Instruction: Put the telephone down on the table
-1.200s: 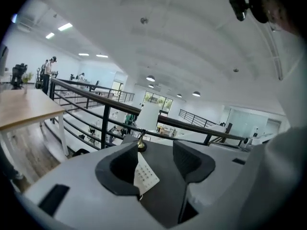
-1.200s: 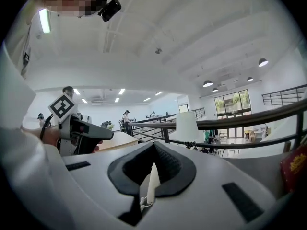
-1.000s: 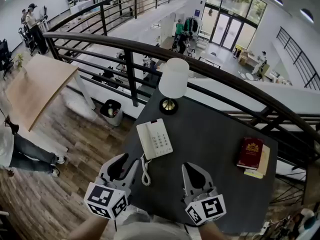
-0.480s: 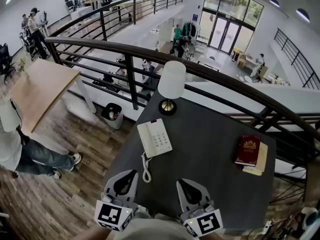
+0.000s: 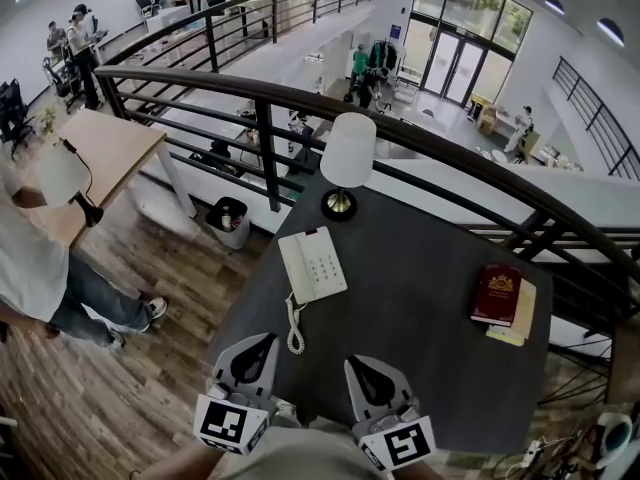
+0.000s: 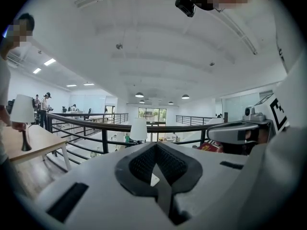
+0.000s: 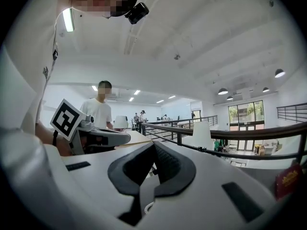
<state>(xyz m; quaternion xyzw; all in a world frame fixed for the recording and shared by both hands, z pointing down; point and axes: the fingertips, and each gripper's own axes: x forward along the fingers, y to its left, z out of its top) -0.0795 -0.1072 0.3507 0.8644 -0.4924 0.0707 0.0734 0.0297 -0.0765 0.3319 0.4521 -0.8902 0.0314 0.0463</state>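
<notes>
Left gripper (image 5: 271, 339) at the table's near edge, jaws together, nothing between them. Right gripper (image 5: 351, 361) just beside it, jaws also together, empty. Just past them the white telephone (image 5: 313, 265) lies flat on the dark table (image 5: 420, 298), its coiled cord (image 5: 294, 330) trailing toward the left gripper. Red book (image 5: 497, 294) off to the right. Lamp (image 5: 347, 158) at the far edge, by the railing (image 5: 200, 76).
</notes>
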